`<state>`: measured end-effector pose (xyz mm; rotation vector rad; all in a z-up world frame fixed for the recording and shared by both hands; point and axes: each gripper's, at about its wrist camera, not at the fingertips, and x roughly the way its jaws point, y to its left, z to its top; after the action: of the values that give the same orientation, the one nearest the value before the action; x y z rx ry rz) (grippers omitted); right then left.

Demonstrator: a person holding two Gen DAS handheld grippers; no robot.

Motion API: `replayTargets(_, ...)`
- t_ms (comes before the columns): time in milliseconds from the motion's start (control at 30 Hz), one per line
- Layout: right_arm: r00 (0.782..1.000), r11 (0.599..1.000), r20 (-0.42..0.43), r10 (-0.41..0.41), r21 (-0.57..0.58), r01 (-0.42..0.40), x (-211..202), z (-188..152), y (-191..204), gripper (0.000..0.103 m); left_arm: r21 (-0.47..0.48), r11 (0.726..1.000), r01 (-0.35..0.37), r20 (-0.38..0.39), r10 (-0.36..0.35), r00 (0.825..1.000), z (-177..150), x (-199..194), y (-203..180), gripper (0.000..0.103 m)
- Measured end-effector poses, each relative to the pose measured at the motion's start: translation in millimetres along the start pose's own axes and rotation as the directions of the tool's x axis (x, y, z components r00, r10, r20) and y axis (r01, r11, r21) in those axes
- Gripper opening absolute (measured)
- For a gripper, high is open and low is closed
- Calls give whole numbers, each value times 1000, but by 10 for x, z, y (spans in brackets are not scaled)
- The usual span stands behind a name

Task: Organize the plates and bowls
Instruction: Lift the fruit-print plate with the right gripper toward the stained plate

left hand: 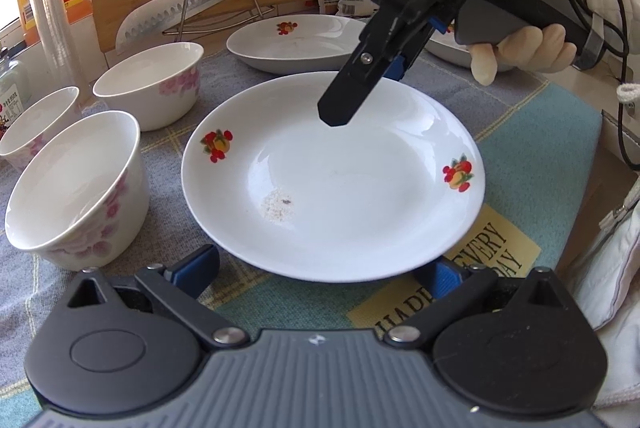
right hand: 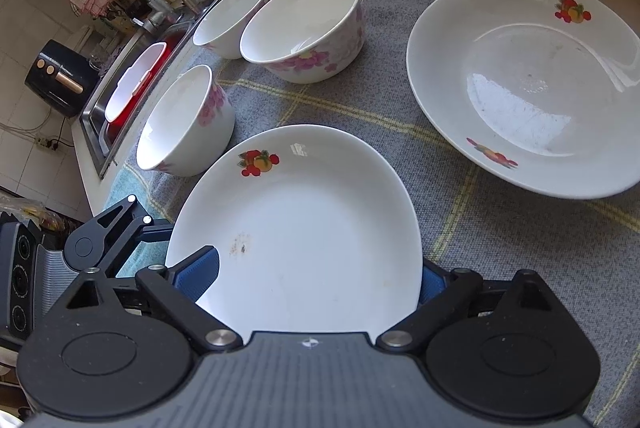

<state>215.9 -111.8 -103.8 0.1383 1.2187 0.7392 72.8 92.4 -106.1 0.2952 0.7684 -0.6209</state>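
On a crowded kitchen counter, the fruit-printed plate (left hand: 332,180) lies on the checked cloth (left hand: 540,132), caught between two hand-held grippers.

**The risk, left to right.** The nearest flowered bowl (left hand: 76,188) stands just left of the plate, so a sideways lift could knock it toward the two bowls behind. The plate itself is glazed and shallow. A pinch on only one rim may let it pivot and slide off the pads, dropping back onto the cloth. Beyond the plate, a second plate (left hand: 296,40) waits as the likely stacking spot. Setting one down crooked on the other could chip both rims.

**The grippers.** The left gripper (left hand: 324,268) stands wide open at the plate's near edge. Its blue pads sit on either side of the rim and clamp nothing. The right gripper (right hand: 316,280), held in a gloved hand (left hand: 524,48), comes in at the plate's opposite edge with its jaws spread almost fully. The rim reaches in between its pads, but the fisheye view does not show whether they actually press on the china.
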Motion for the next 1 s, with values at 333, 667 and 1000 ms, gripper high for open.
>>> replayTargets(333,1000,1000,-10,3,13,-3,10,44,-14,99,58,997,47,0,-47,999,18,15,40,103)
replayTargets(667,1000,1000,-17,-21,16,21,19,55,9,99,97,992,78,0,-79,997,53,23,69,102)
replayTargets(1000,998,998,-27,-59,11,59,33,54,59,99,99,991,87,4,-88,996,74,10,93,101)
